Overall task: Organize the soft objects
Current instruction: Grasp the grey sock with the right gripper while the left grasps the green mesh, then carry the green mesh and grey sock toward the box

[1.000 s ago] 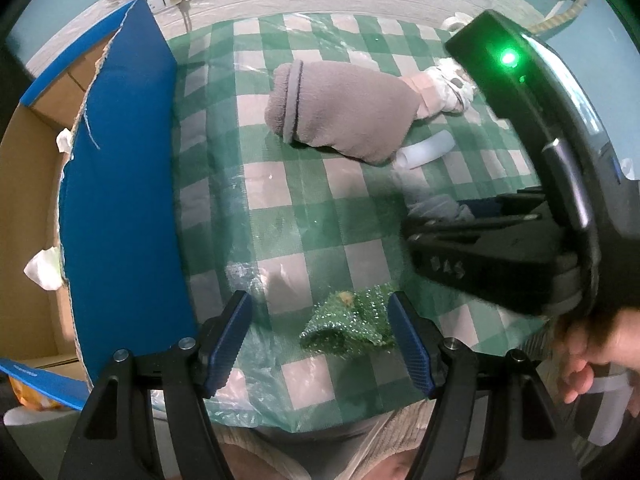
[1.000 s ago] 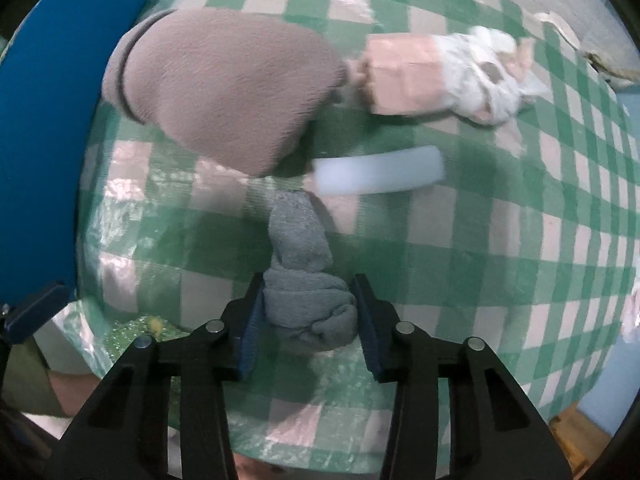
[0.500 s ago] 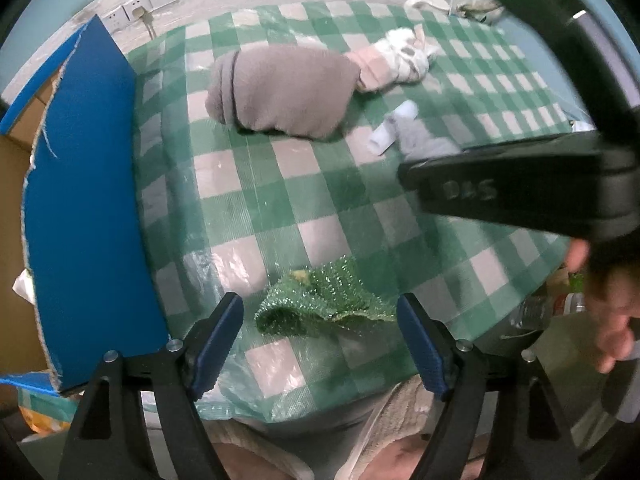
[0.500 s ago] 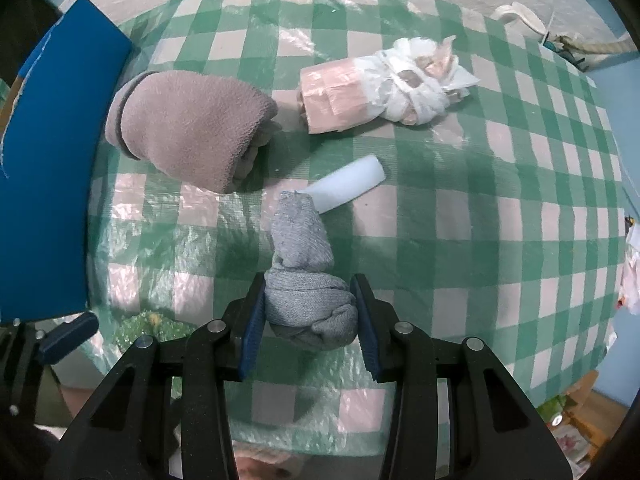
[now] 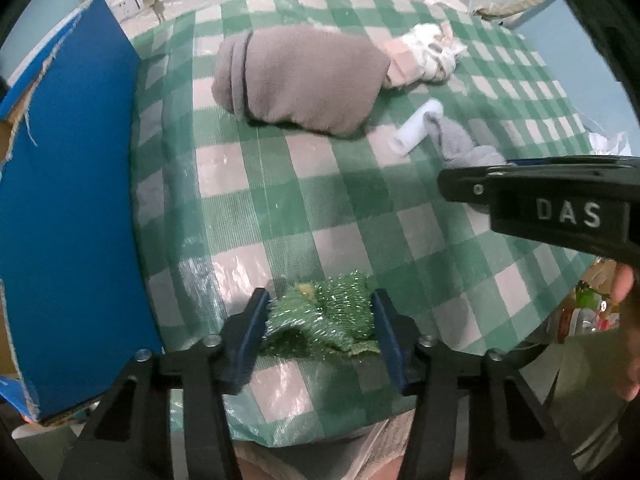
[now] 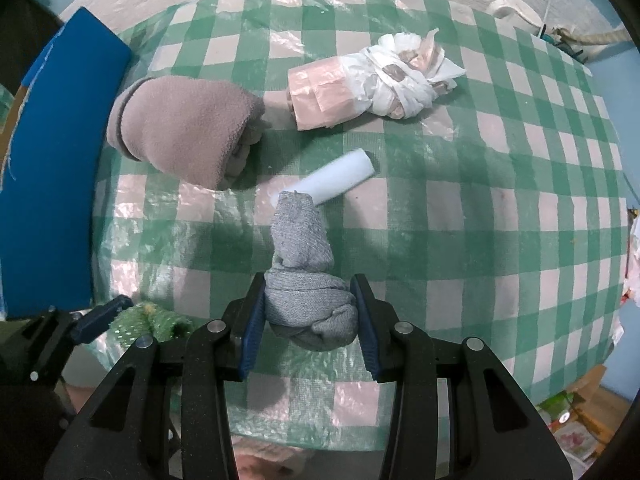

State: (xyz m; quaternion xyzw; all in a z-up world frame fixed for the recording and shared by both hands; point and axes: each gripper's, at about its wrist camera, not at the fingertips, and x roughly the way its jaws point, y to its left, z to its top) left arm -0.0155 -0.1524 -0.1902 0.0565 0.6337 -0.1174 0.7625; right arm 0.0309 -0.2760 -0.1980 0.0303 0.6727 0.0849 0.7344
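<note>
Two grippers point down over a green-and-white checked tablecloth (image 6: 500, 216). At the bottom centre of the left wrist view, the left gripper (image 5: 320, 326) has just been closing its jaws, and a green tinsel piece (image 5: 324, 320) sits between them; both blue pads (image 5: 252, 336) now touch its glittery edges, so the grip looks made. That piece lies near the bottom edge of the cloth. In the right wrist view it shows again at lower left, beside a blue pad of the left gripper.

At the bottom centre of the right wrist view, the right gripper (image 6: 310, 312) clamps a grey sock (image 6: 308, 292) by its bunched end; the rest of the sock stretches up the frame, and its tip overlaps the lower end of a pale blue roll (image 6: 340, 178) lying tilted in the middle of the frame. Whether the sock hangs clear of the cloth I cannot tell.

Left of centre lies a rolled taupe fleece (image 6: 180, 136). Just to its right, towards the upper centre, lies a pink-and-white plastic-wrapped bundle (image 6: 368, 84), close to the fleece. A blue board (image 5: 68, 208) stands along the left side of both views, at the cloth's edge. In the left wrist view the right gripper's black body crosses the right side, with a hand (image 5: 628, 320) below it.
</note>
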